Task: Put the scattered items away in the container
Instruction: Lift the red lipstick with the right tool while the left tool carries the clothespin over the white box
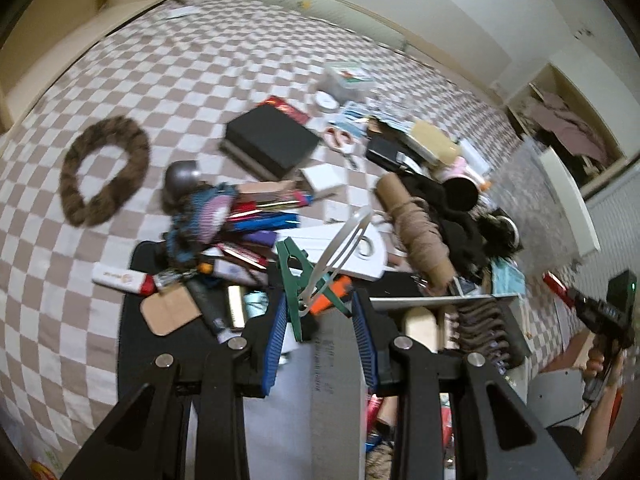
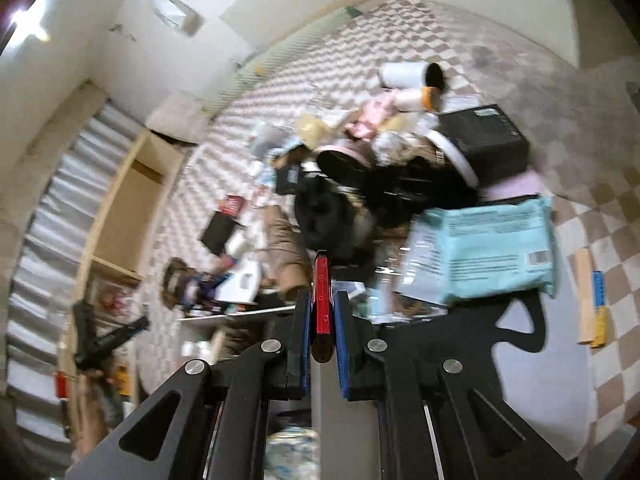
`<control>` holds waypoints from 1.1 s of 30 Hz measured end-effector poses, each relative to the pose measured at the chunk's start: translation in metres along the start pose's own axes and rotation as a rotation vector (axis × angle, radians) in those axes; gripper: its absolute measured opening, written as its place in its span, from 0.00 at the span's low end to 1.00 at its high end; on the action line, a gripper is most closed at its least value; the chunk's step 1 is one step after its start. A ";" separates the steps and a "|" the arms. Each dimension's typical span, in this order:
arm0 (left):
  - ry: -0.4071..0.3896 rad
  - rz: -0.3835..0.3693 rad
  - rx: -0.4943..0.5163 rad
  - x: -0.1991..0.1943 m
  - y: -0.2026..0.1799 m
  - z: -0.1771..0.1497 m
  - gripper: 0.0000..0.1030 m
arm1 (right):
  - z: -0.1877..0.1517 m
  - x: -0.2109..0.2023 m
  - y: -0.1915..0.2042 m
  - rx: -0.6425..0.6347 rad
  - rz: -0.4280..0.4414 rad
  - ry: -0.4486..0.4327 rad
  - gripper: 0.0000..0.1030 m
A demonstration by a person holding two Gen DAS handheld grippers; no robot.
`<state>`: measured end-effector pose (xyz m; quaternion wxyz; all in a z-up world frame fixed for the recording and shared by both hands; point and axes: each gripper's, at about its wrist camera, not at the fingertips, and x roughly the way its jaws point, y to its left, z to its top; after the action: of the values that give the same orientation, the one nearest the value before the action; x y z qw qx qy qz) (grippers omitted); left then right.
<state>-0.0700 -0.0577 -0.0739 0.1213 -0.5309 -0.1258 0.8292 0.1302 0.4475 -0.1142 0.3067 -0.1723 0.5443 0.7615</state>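
Sprawling across the checkered bed (image 1: pixel 168 80) is a heap of clutter, piled thickest toward the right and over a black box (image 1: pixel 272 142) near the middle; I cannot tell from these views which thing is the container meant to take it all. Largest of the loose things is a pale blue packet (image 2: pixel 492 252) at the near right of the pile, soft and light, best taken by an edge. A brown furry ring (image 1: pixel 104 170) lies alone at the far left, limp and easy to pinch anywhere. A spool of twine (image 1: pixel 420 232) sits mid-pile; it looks stiff but may roll, so grip across its core.

The left claw (image 1: pixel 318 320) is clamped on a green clothes peg (image 1: pixel 294 280) with a thin metal hair clip (image 1: pixel 344 244) caught against it. Both are light, and the clip looks slippery and might drop. The right claw (image 2: pixel 322 316) is pressed together on a slim red stick (image 2: pixel 322 300), hard and narrow, held along its length.
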 end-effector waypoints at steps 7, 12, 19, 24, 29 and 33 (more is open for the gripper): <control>0.021 -0.055 0.094 0.001 -0.038 -0.010 0.32 | -0.004 0.021 0.045 -0.065 0.093 0.020 0.12; 0.051 -0.088 0.172 0.005 -0.066 -0.022 0.32 | -0.013 0.042 0.072 -0.117 0.129 0.071 0.12; 0.132 -0.113 0.299 0.018 -0.099 -0.048 0.32 | -0.034 0.069 0.099 -0.199 0.142 0.181 0.12; 0.188 -0.124 0.355 0.025 -0.111 -0.065 0.32 | -0.048 0.083 0.112 -0.246 0.148 0.250 0.12; 0.233 -0.149 0.407 0.027 -0.120 -0.080 0.32 | -0.062 0.094 0.121 -0.292 0.157 0.315 0.12; 0.255 -0.157 0.427 0.029 -0.121 -0.087 0.32 | -0.072 0.097 0.123 -0.320 0.153 0.351 0.12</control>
<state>0.0059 0.0724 -0.0929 0.3094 -0.5821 0.0275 0.7515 -0.0284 0.3803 -0.1078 0.1175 -0.3067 0.4731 0.8175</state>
